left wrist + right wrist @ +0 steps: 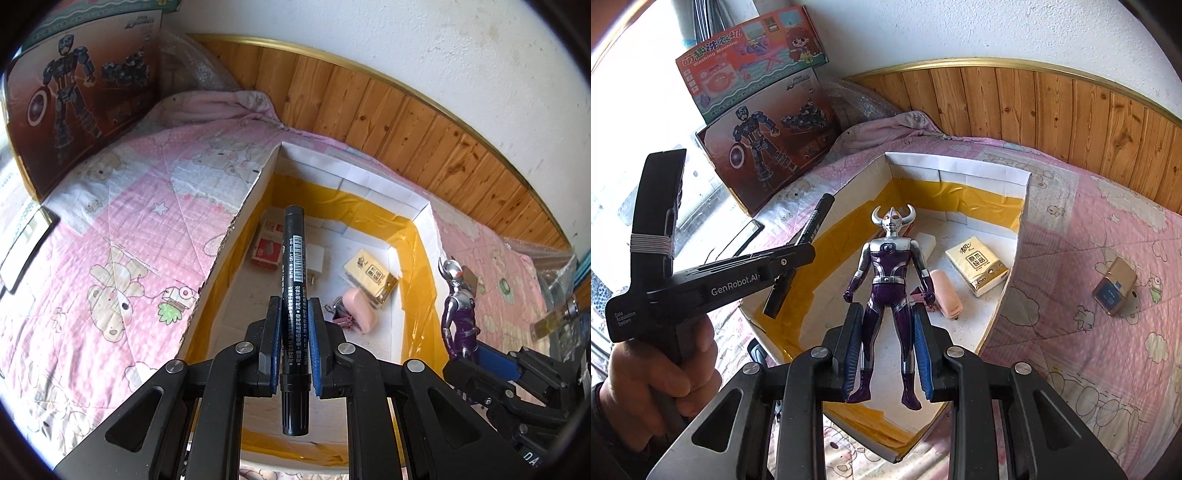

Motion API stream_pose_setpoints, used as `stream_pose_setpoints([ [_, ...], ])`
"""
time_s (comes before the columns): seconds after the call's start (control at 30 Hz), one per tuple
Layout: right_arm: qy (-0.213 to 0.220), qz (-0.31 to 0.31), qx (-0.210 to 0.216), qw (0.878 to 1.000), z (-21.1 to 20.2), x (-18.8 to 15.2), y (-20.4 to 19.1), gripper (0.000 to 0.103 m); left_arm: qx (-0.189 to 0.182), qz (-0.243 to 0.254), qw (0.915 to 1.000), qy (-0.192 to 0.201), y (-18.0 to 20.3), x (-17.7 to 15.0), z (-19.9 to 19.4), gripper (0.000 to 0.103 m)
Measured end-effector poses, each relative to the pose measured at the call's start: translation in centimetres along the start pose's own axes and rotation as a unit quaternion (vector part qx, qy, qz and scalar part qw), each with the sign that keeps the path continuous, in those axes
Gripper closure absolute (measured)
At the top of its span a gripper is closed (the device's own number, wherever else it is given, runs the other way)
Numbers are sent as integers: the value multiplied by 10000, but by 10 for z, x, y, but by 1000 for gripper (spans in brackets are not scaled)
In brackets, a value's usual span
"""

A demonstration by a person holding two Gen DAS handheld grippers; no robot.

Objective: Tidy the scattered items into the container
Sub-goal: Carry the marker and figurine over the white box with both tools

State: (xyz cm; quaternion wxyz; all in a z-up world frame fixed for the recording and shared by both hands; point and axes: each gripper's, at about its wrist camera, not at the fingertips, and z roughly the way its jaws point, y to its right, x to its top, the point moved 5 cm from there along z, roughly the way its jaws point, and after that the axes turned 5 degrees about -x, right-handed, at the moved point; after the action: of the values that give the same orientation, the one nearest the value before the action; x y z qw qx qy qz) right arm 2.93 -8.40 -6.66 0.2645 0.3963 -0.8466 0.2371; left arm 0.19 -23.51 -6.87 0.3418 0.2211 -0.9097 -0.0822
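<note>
Marker point(293, 291) was found clamped between the blue pads of the left gripper point(293, 314), jaws closed to the width of its barrel, grip taken at about mid-length with the capped end pointing forward. It hung above the open box point(354, 173), which sat on the pink quilt point(122, 236). The barrel looked stiff, light and smooth, so it was judged liable to slide lengthwise if the pads eased; the mid-barrel hold appeared sound.

Right gripper point(886, 332) was closed on the toy figure point(888, 284), pads bearing on the outer thighs and the body projecting forward over the box. The figure appeared to be rigid, light plastic with a glossy finish; its jointed arms and horned head looked the likeliest parts to snag or snap, so the leg hold was judged reasonable, though it could pivot there.

Inside the box lay a tissue pack point(977, 267), a pink case point(945, 293), a white block point(929, 240) and a red-and-white packet point(266, 245). One small tan gadget point(1115, 286) lay on the quilt, well apart from the box on its right side. Both held items were judged ready for release
</note>
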Motion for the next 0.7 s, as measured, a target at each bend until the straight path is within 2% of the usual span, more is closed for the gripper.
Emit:
stream_pose_setpoints([
  [0.7,-682,-538,-83,9962,48,-19,-17,75,228,159,9979,-580,-8,-14,25,90],
])
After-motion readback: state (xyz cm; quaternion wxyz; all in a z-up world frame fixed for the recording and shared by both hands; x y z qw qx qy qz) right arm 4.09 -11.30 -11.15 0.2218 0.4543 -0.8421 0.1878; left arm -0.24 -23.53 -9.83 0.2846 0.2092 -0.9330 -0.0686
